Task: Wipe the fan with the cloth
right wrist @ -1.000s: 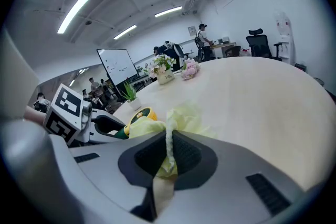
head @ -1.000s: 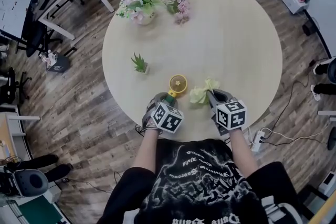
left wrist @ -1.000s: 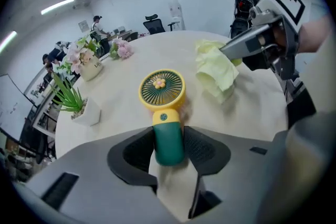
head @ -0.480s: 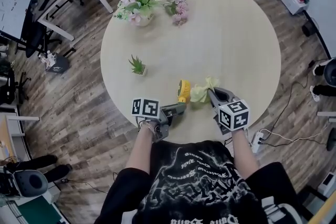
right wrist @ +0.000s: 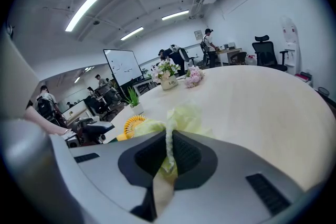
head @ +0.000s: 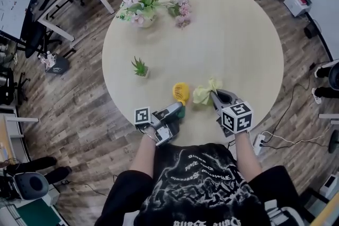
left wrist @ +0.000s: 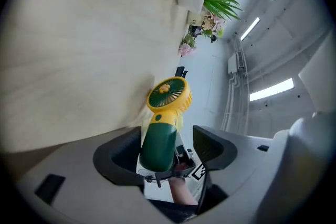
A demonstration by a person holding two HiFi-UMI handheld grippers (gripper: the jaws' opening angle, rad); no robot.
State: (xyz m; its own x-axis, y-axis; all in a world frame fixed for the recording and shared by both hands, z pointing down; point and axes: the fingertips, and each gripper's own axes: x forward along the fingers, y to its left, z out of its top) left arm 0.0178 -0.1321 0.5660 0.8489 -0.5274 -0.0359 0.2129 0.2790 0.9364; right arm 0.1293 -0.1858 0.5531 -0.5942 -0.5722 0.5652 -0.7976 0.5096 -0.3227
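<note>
A floor [head: 79,114] of brown wood planks lies under the round desk [head: 238,34], whose pale, smooth top shows a faint grain. The fan [head: 180,92] is at the desk's near edge, and everything else is placed from it.

Far beyond the fan, toward the back rim, a rounded white pot [head: 144,19] holds a loose bunch of pink and white flowers with green leaves. A smaller pink spray [head: 183,10] lies on the desk just beside that pot.

The left tongs [head: 177,109], matte grey with a marker cube, sit just on the near side of the fan and are rolled onto their side. Their jaws have just been opening. The fan's handle stands between them, leaning on one jaw with a clear gap to the other, so nothing clamps it.

The right tongs [head: 214,95], just right of the fan, are closed tight on the cloth [head: 204,93]. It is thin, crumpled and pale yellow-green. It bunches out ahead of the jaws and ends just beside the fan's head; whether they touch I cannot tell.

The fan itself is glossy plastic, with a round yellow grille head on a stubby dark green handle.

Near the fan, to its left and a little beyond, a small white pot holds a spiky green plant [head: 140,66].
</note>
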